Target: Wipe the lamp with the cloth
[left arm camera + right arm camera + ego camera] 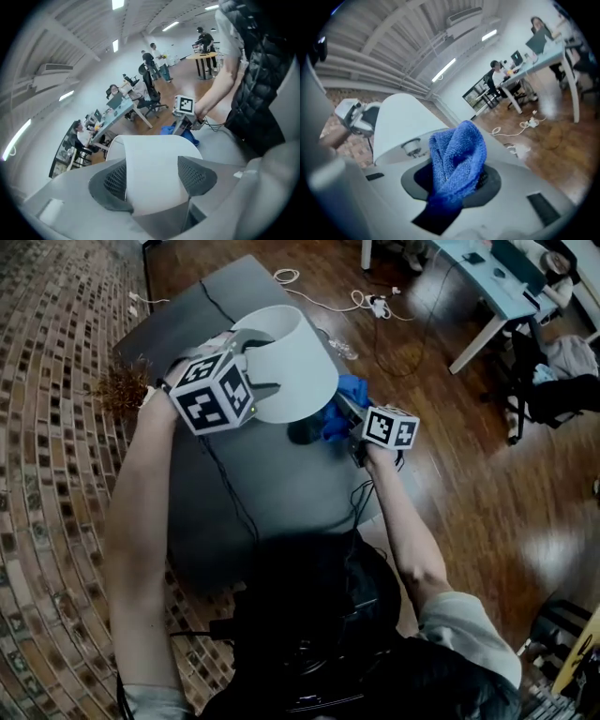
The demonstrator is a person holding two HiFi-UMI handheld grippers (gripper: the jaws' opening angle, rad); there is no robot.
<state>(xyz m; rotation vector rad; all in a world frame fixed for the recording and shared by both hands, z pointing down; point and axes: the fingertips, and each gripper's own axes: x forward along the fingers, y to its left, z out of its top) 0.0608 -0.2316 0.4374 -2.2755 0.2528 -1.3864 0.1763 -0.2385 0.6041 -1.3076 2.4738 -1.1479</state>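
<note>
The lamp [292,362] has its white shade between the jaws of my left gripper [152,178]. These jaws are wide apart around the shade and do not clamp it. My right gripper [457,185] is clamped on the blue cloth [457,150], just beside the shade. The lamp is on the grey table [281,488].

Head view looks steeply down; both close gripper views share the lamp [154,173].

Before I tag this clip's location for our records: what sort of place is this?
Likely an open-plan office or lab: long desks with seated people at monitors, a wheeled office chair, and ceiling strip lights overhead.
</note>
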